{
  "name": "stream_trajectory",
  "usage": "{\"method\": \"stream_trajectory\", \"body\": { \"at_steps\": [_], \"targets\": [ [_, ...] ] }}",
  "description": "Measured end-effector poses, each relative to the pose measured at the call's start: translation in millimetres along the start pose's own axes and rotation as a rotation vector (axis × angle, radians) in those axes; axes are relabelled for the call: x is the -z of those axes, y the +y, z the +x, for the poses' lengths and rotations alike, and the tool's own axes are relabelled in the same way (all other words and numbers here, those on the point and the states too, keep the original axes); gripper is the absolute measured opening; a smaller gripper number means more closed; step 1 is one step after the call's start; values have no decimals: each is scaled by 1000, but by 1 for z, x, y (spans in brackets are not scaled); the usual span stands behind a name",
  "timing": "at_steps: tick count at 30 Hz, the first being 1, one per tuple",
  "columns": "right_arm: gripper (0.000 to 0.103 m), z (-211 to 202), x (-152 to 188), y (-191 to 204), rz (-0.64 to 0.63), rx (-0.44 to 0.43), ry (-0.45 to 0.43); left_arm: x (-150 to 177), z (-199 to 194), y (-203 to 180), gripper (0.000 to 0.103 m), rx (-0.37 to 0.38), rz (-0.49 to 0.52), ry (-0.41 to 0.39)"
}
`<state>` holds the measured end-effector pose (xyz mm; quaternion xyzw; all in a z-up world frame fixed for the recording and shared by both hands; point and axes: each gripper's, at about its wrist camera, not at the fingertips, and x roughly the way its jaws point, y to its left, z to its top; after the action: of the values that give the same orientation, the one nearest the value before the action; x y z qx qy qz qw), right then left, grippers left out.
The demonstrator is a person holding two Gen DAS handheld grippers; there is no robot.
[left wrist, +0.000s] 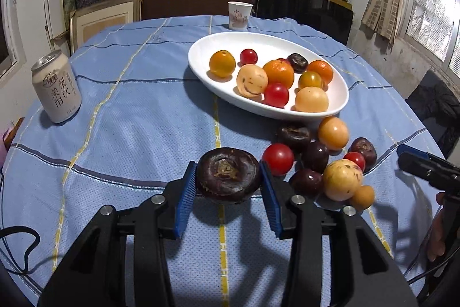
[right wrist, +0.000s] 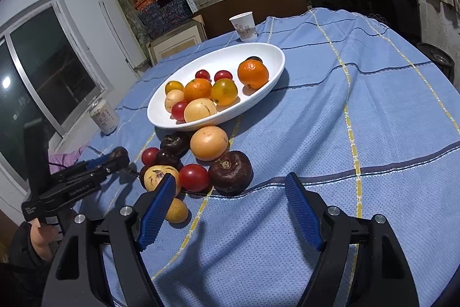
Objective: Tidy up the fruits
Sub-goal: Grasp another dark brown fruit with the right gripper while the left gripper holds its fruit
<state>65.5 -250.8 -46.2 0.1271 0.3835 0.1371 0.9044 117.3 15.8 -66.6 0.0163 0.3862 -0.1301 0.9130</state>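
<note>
**Left tongs pinch a dark, glossy fruit beside the heap**

The left tongs (left wrist: 228,180) press their ribbed blue pads (left wrist: 188,189) against both flanks of a squat, dark purple-brown fruit (left wrist: 228,177) with a dry, rough stem scar on top; it sits at the near edge of the loose pile (left wrist: 322,160) of round fruits on the worktop (left wrist: 129,120), which is draped in a blue woven cloth with yellow and dark stripes. The right tongs (right wrist: 230,209) stand spread and hold nothing, above the cloth just near a similar dark fruit (right wrist: 231,170) and a smooth red tomato (right wrist: 194,177). Beyond the pile, a white glossy oval dish (left wrist: 201,48) carries oranges, tomatoes and pale yellow fruits. A matte beige can (left wrist: 57,88) and a paper cup (left wrist: 240,15) stand upright, well apart from the pile.
</note>
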Motion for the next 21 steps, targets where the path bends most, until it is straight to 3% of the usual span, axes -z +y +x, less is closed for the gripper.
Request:
{"method": "stream_trajectory", "body": {
  "at_steps": [5, 9, 14, 21],
  "targets": [
    [71, 15, -1, 22, -172, 148, 110, -1, 3, 2, 42, 19, -12, 19],
    [71, 29, -6, 33, -356, 263, 170, 0, 5, 3, 42, 30, -15, 30],
    [68, 47, -14, 35, -435, 263, 191, 0, 7, 3, 42, 38, -16, 38],
    [64, 59, -21, 32, -418, 223, 187, 0, 12, 3, 42, 48, -19, 57]
  ]
}}
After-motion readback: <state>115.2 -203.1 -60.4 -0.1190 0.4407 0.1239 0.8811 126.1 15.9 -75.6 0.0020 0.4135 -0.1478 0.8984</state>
